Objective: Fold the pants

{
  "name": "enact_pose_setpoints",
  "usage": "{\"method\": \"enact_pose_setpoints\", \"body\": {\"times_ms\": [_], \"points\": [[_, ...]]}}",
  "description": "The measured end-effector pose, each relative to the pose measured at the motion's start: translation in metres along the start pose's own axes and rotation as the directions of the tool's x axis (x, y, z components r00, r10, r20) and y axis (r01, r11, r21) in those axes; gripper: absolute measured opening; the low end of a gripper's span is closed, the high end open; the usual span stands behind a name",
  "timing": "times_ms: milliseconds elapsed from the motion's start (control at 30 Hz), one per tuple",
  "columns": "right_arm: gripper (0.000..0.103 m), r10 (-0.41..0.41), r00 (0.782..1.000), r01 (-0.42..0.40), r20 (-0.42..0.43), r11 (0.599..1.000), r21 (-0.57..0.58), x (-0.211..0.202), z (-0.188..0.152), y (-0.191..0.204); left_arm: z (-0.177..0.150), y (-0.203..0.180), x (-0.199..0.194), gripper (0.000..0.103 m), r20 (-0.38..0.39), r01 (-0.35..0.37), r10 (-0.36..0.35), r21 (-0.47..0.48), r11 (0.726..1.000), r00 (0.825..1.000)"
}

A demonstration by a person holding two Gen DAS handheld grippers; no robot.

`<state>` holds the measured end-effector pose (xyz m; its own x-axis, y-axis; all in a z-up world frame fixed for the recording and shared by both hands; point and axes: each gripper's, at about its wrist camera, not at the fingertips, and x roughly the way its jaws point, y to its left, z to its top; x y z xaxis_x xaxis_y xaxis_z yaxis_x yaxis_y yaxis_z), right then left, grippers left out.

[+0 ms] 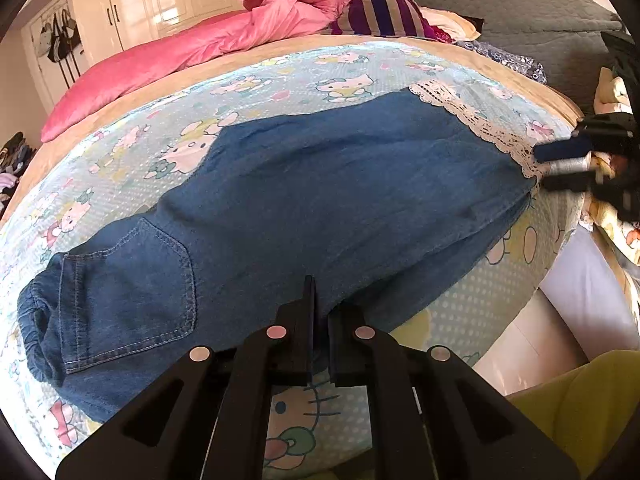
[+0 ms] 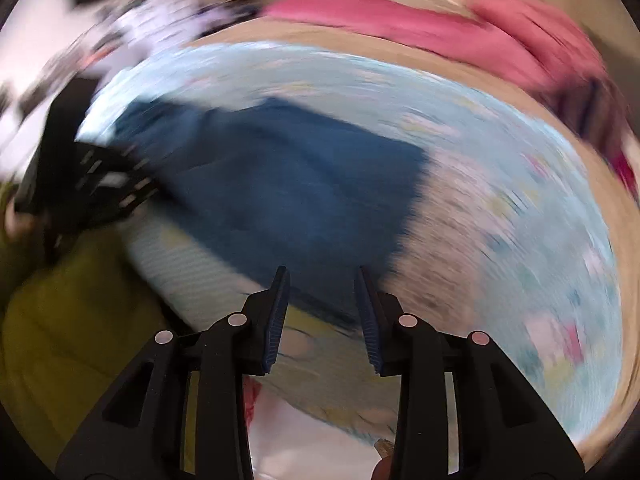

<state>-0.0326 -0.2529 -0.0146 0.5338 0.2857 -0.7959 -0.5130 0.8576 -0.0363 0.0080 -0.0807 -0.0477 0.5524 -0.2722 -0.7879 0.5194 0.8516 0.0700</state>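
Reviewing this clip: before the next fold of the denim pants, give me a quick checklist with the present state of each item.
1. Pants lie flat on the cartoon-print sheet: ok, already folded lengthwise, back pocket up.
2. Left hand-held gripper shut at the pants' near edge: ok; whether it pinches cloth, cannot tell.
3. Right hand-held gripper free: ok, jaws apart, nothing between them.
4. Lace hem straight: ok.
5. Right wrist view sharp enough to aim: not ok, blurred.
6. Pink bedding clear of the pants: ok.
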Motion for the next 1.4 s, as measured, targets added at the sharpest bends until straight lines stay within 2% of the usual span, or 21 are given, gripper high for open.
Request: {"method": "enact_pose_setpoints", "body": {"times_ms": [100, 200, 233, 300, 500, 633, 667, 733, 767, 800, 867, 900, 933, 1000, 1033, 1100, 1167, 1200, 1267, 1367, 1400], "points": [[0.026, 0.017, 0.999, -0.02, -0.029, 0.994, -0.108, 0.019, 0.01, 0.022, -0.001, 0.003, -0.002, 0.004, 0.003, 0.003, -0.003, -0.012, 1.0, 1.0], [0.026, -0.036, 0.998, 0.025, -0.049, 0.978, -0.206, 0.036, 0.013, 0.034, -0.001, 0.003, -0.004, 0.003, 0.005, 0.01, -0.01, -0.011, 1.0, 1.0], [0.02, -0.061, 0.997, 0.047, -0.052, 0.972, -0.231, 0.041, 0.014, 0.037, -0.001, 0.002, -0.005, 0.003, 0.004, 0.012, -0.012, -0.007, 1.0, 1.0], [0.001, -0.048, 0.996, 0.03, -0.074, 0.973, -0.228, 0.045, 0.014, 0.036, -0.002, 0.001, -0.006, 0.003, -0.003, 0.013, -0.013, 0.003, 1.0, 1.0], [0.0, 0.012, 0.995, -0.036, -0.096, 0.968, -0.247, 0.038, 0.004, 0.033, -0.012, 0.002, -0.01, 0.004, -0.051, 0.057, -0.056, 0.027, 0.998, 0.997], [0.005, 0.052, 0.992, -0.073, -0.114, 0.978, -0.194, 0.042, 0.004, 0.027, -0.017, 0.001, -0.01, 0.006, -0.063, 0.058, -0.056, 0.035, 0.998, 0.996], [0.007, 0.069, 0.991, -0.089, -0.114, 0.98, -0.178, 0.039, 0.004, 0.024, -0.017, 0.003, -0.012, 0.01, -0.058, 0.069, -0.068, 0.027, 0.997, 0.996], [0.016, 0.101, 0.991, -0.113, -0.091, 0.984, -0.137, 0.028, 0.006, 0.013, -0.019, 0.012, -0.021, 0.025, -0.035, 0.092, -0.092, -0.004, 0.996, 0.995], [0.018, 0.108, 0.991, -0.117, -0.08, 0.986, -0.122, 0.023, 0.007, 0.008, -0.02, 0.017, -0.027, 0.039, -0.02, 0.096, -0.097, -0.022, 0.995, 0.995], [0.02, 0.114, 0.992, -0.119, -0.06, 0.989, -0.091, 0.017, 0.008, 0.0, -0.02, 0.026, -0.035, 0.045, 0.006, 0.095, -0.095, -0.05, 0.994, 0.995], [0.026, 0.113, 0.993, -0.113, -0.021, 0.993, -0.02, 0.007, 0.008, -0.016, -0.02, 0.043, -0.048, 0.049, 0.049, 0.085, -0.081, -0.097, 0.992, 0.996], [0.031, 0.1, 0.995, -0.1, -0.002, 0.994, 0.031, 0.003, 0.008, -0.029, -0.02, 0.053, -0.054, 0.056, 0.071, 0.072, -0.064, -0.129, 0.989, 0.995], [0.033, 0.087, 0.996, -0.087, 0.007, 0.994, 0.068, 0.002, 0.01, -0.04, -0.022, 0.068, -0.061, 0.059, 0.095, 0.044, -0.027, -0.183, 0.982, 0.995], [0.034, 0.046, 0.999, -0.048, 0.016, 0.989, 0.142, 0.001, 0.01, -0.061, -0.027, 0.095, -0.068, 0.075, 0.107, -0.01, 0.042, -0.287, 0.958, 0.993], [0.037, 0.034, 0.999, -0.036, 0.017, 0.985, 0.167, 0.001, 0.009, -0.067, -0.033, 0.116, -0.07, 0.079, 0.1, -0.055, 0.098, -0.37, 0.927, 0.99], [0.041, 0.011, 1.0, -0.013, 0.014, 0.977, 0.211, 0.003, 0.009, -0.081, -0.041, 0.138, -0.071, 0.087, 0.078, -0.108, 0.159, -0.449, 0.887, 0.984], [0.041, -0.004, 1.0, 0.001, 0.011, 0.975, 0.223, 0.005, 0.006, -0.086, -0.048, 0.16, -0.071, 0.092, 0.071, -0.114, 0.178, -0.532, 0.839, 0.981], [0.042, -0.016, 1.0, 0.015, 0.004, 0.974, 0.227, 0.008, 0.007, -0.086, -0.052, 0.169, -0.069, 0.092, 0.065, -0.104, 0.172, -0.572, 0.814, 0.983], [0.043, -0.027, 1.0, 0.028, -0.006, 0.971, 0.236, 0.01, 0.006, -0.089, -0.053, 0.175, -0.06, 0.092, 0.031, -0.117, 0.169, -0.598, 0.793, 0.985], [0.047, -0.033, 0.999, 0.036, -0.015, 0.968, 0.249, 0.015, 0.003, -0.091, -0.05, 0.174, -0.044, 0.089, -0.013, -0.138, 0.161, -0.59, 0.796, 0.987], [0.047, -0.034, 0.999, 0.039, -0.022, 0.969, 0.244, 0.019, 0.004, -0.089, -0.046, 0.172, -0.04, 0.066, -0.021, -0.157, 0.177, -0.575, 0.803, 0.984]]}}
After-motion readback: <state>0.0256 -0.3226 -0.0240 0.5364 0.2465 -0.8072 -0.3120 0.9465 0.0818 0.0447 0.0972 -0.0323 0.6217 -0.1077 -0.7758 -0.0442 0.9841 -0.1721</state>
